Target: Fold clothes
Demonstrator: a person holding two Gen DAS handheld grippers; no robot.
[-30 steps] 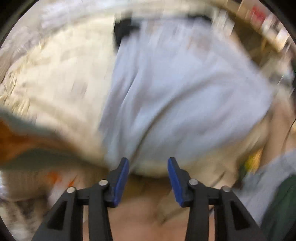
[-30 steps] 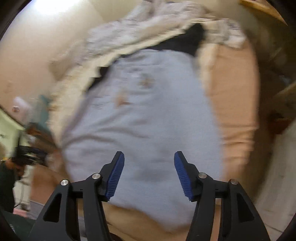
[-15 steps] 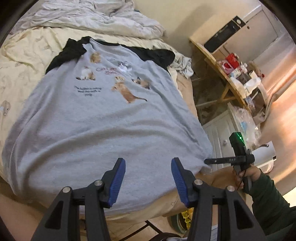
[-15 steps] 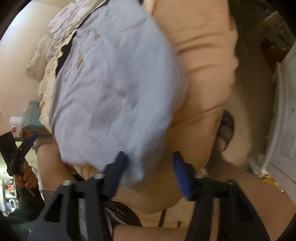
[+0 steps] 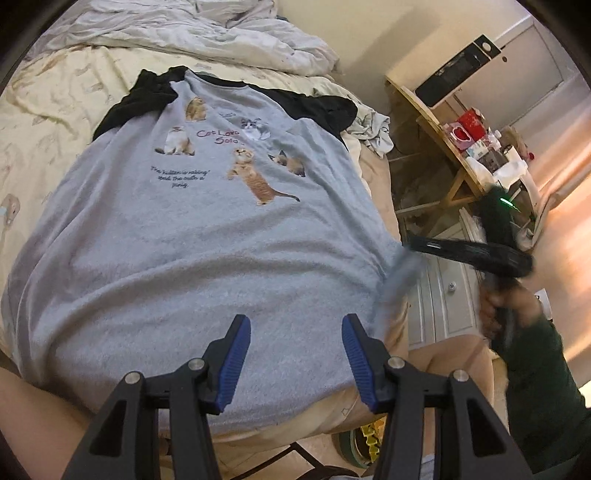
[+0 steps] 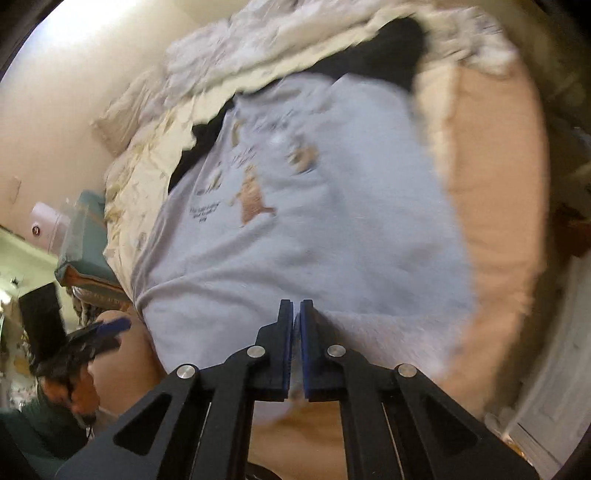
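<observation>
A grey T-shirt [image 5: 207,240] with cat prints and black sleeves lies face up on the bed, its hem toward me. My left gripper [image 5: 295,325] hovers open just above the hem's middle, nothing between its blue pads. In the right wrist view my right gripper [image 6: 296,306] is shut on the T-shirt [image 6: 314,221] at its lower right hem, with pale cloth showing between the pads. The left wrist view shows that right gripper [image 5: 412,242] blurred at the shirt's right corner, where the cloth is pulled up. The left gripper [image 6: 107,328] appears blurred at the left.
A cream patterned sheet [image 5: 55,122] and a rumpled duvet [image 5: 184,29] cover the bed behind the shirt. Right of the bed stand a cluttered wooden table [image 5: 436,122] and a white cabinet [image 5: 447,295]. A hand in a green sleeve [image 5: 535,369] holds the right gripper.
The right gripper's jaws went from wide open to shut at the shirt's hem corner, and it swung back over the bed. The left view went from blurred to steady.
</observation>
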